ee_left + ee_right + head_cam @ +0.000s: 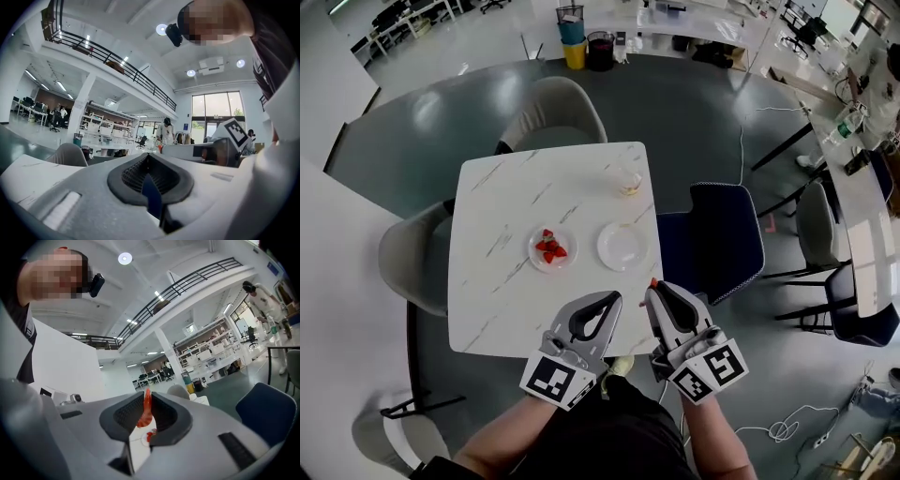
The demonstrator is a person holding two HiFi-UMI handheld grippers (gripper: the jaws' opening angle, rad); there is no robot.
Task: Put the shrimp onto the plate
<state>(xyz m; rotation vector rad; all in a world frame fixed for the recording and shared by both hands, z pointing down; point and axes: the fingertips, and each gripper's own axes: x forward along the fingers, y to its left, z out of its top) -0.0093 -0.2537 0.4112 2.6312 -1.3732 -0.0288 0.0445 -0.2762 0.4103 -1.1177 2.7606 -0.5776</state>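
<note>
Red shrimp (146, 412): I'm judging it could be slipping out during the carry if I'm jolting the grip or easing pressure; one end is poking past the tips.
Right gripper (654, 291): jaws are squeezing nearly together on the shrimp.
Left gripper (148, 161): jaws are pressing together, carrying nothing.
Both grippers: I'm holding them just off the near edge of the table (506, 309).
Empty plate (622, 246): sitting ahead, likely my target; just beside it another plate (534, 259) is holding more red pieces.
</note>
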